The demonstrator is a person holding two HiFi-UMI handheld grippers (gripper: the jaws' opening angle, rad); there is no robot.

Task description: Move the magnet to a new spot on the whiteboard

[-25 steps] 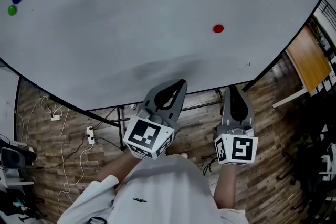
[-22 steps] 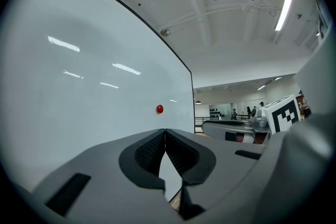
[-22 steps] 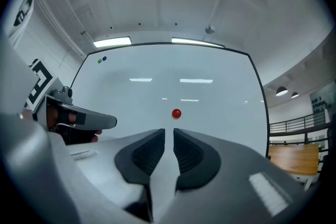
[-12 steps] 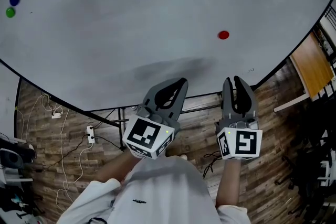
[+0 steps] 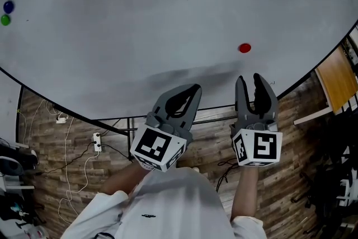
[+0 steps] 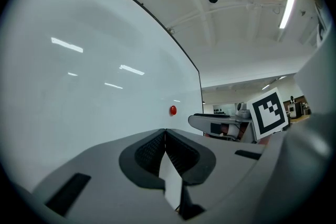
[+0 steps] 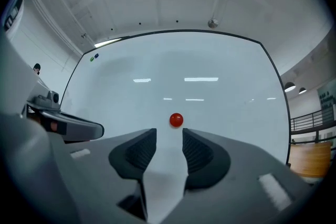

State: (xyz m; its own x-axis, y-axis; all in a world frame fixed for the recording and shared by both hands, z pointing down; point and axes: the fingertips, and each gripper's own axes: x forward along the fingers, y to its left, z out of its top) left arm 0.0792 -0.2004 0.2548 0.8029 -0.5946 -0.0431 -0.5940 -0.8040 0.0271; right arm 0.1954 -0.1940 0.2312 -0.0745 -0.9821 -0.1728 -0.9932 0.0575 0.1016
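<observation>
A small red magnet (image 5: 244, 48) sticks to the large whiteboard (image 5: 140, 19), low on its right side. My right gripper (image 5: 249, 80) is just below the magnet, apart from it, and points at the board. Its jaws have just been opening and now stand open with nothing between them. In the right gripper view the red magnet (image 7: 176, 120) lies just beyond the gap of the right gripper (image 7: 169, 136). My left gripper (image 5: 193, 89) is shut and empty, left of the right one, near the board's lower edge. From the left gripper (image 6: 165, 131) the magnet (image 6: 172, 110) shows farther along the board.
A blue magnet (image 5: 8, 6) and a green magnet (image 5: 5, 20) sit at the board's far left. Below the board are its stand's bars (image 5: 168, 117), a wooden floor with cables and a power strip (image 5: 96, 143), and a wooden tabletop (image 5: 335, 73) at right.
The right gripper's jaws went from shut to open. Both grippers moved closer to the board, the right one up under the red magnet. The left jaws stayed shut.
</observation>
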